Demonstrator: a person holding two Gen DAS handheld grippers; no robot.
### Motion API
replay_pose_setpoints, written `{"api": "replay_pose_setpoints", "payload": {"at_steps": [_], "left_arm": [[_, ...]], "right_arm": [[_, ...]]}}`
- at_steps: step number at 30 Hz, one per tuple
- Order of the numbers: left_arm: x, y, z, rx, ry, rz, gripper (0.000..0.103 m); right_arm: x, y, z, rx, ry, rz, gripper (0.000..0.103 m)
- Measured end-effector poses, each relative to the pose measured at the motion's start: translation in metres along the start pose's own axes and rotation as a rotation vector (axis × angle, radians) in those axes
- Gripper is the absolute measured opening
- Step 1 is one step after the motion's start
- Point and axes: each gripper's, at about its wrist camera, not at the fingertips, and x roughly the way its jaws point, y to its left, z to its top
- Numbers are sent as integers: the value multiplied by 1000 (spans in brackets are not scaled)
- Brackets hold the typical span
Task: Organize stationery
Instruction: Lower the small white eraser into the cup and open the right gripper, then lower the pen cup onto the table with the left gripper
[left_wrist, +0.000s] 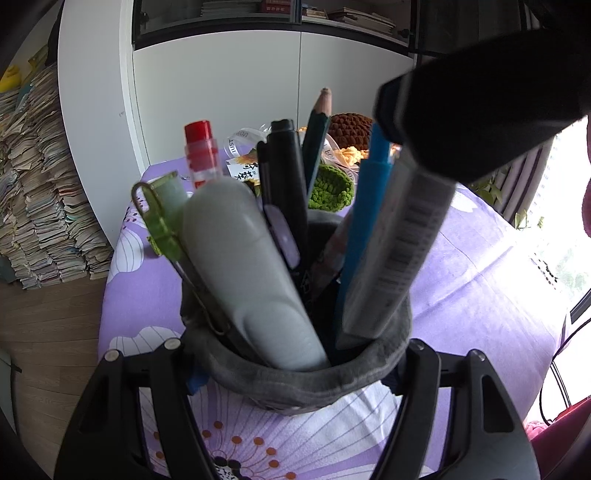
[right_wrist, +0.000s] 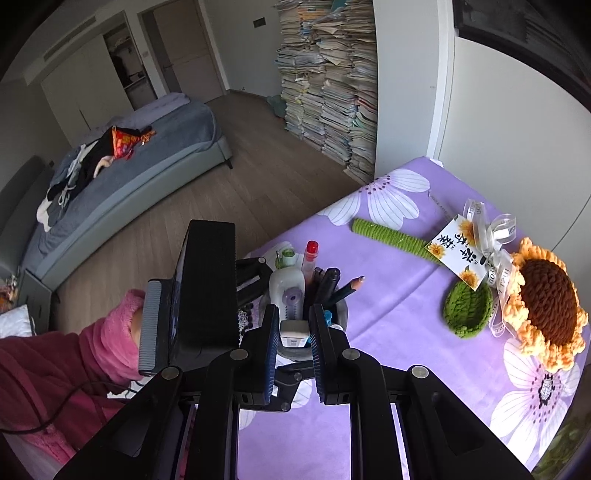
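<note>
A grey pen holder, crowded with pens, is clamped at its sides by the left gripper on the purple floral cloth. Directly above the holder, a white barcoded stick is pinched between the right gripper pads. A crocheted sunflower lies well beyond the holder.

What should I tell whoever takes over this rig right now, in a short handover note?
Left gripper: fingers on either side of the grey felt pen holder, steadying it; contact unclear.
Right gripper: shut on the top of a white barcoded stick, which stands in the holder.
In the holder already: white correction-tape dispenser, red-capped glue pen, black marker, dark green pencil, blue pen, green clip pen.
Done: these seven are in.
Left: release the stick. The crochet sunflower lies on the purple cloth.
</note>
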Motion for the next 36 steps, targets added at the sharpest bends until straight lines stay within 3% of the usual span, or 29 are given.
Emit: {"api": "replay_pose_setpoints", "payload": {"at_steps": [11,25,32,36], "left_arm": [[0,1,0,-4,1,1,69],[5,-17,3,33,-26,26,68],[17,-33,18,25,-23,25,68],[18,-61,24,78,-18,75,68]], "right_arm": [[-24,-19,-14,89,-102,-11,17],[-37,-72,-102,387,-131,-110,17],[-42,-78,-124,416,-107,-213,17],[-42,-84,-143,441,-97,-340,17]]}}
